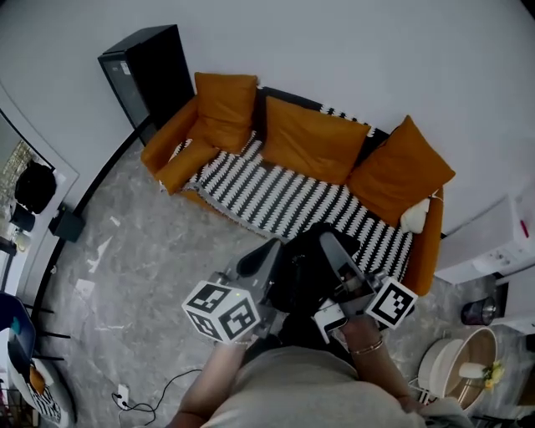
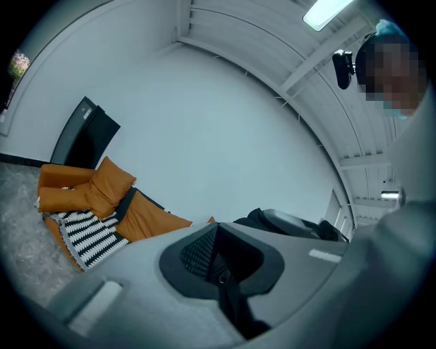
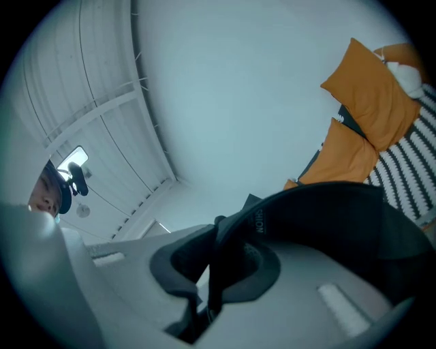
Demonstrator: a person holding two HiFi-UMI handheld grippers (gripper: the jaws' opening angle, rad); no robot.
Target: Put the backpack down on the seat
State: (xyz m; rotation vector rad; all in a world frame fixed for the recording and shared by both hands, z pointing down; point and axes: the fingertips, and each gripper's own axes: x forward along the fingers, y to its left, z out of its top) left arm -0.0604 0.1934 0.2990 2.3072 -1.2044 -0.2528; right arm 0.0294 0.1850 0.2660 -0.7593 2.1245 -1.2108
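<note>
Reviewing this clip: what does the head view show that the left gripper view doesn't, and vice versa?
Only the head view: the person's right hand, a white cabinet right of the orange sofa, a cable on the floor. Only the left gripper view: the left gripper shut on a black backpack strap, and a ceiling light. Both: the sofa, its striped cover, the black cabinet, the backpack.

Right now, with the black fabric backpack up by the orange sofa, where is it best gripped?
By its straps, one from each side: the left gripper is shut on a thin webbing strap, the right gripper on a broader black strap. The soft black backpack hangs between them, so two grips likely keep it level.
</note>
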